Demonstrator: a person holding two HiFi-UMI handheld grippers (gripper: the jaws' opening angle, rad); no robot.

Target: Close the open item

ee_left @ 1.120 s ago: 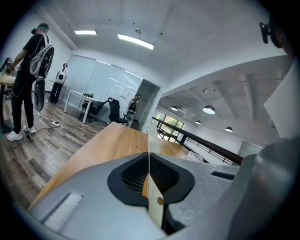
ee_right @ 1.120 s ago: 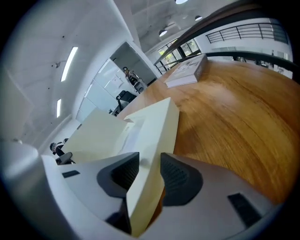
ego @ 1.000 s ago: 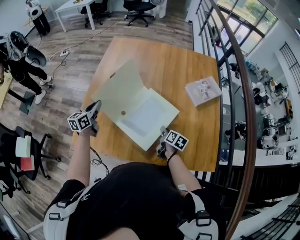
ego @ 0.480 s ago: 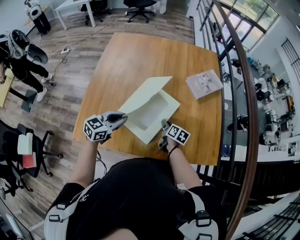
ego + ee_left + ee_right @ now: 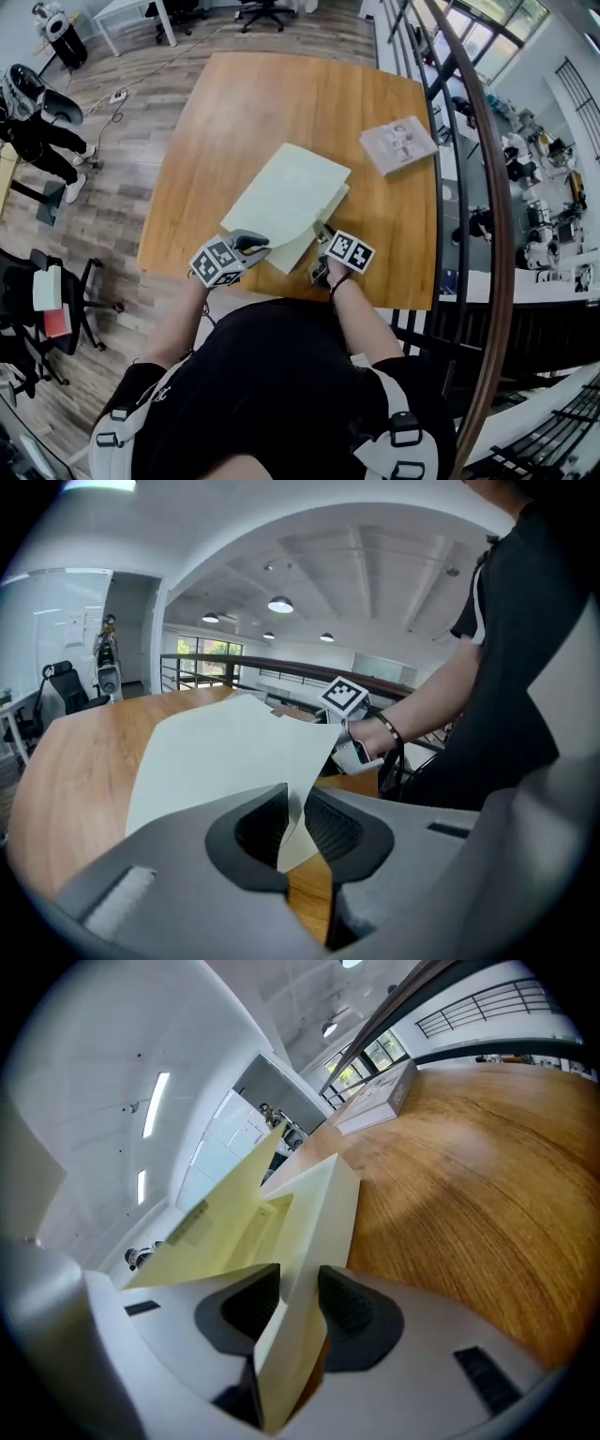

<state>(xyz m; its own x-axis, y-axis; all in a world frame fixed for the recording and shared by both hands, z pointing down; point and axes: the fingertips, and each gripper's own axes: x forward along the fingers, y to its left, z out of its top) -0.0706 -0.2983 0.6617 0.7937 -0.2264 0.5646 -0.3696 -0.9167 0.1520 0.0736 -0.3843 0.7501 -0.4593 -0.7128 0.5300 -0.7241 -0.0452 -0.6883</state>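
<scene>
A pale cream flat box (image 5: pixel 286 192) lies on the wooden table (image 5: pixel 234 103), its lid (image 5: pixel 225 761) lowered almost flat over the tray. My left gripper (image 5: pixel 255 246) is at the lid's near corner. Its jaws (image 5: pixel 298 822) are opening, with the thin lid edge still between the pads and a gap showing. My right gripper (image 5: pixel 322 236) is shut on the tray's near wall (image 5: pixel 319 1204), which is pinched between the pads (image 5: pixel 298 1307). In the right gripper view the lid (image 5: pixel 216 1222) still stands slightly raised over the tray's inside.
A white booklet (image 5: pixel 398 145) lies at the table's far right corner, also seen in the right gripper view (image 5: pixel 375 1101). A railing (image 5: pixel 469 141) runs along the table's right side. Office chairs and a person stand on the floor at left.
The lid swung from lying open on the left over onto the tray. My left gripper carried it rightward and toward me. The right gripper kept its hold on the tray wall.
</scene>
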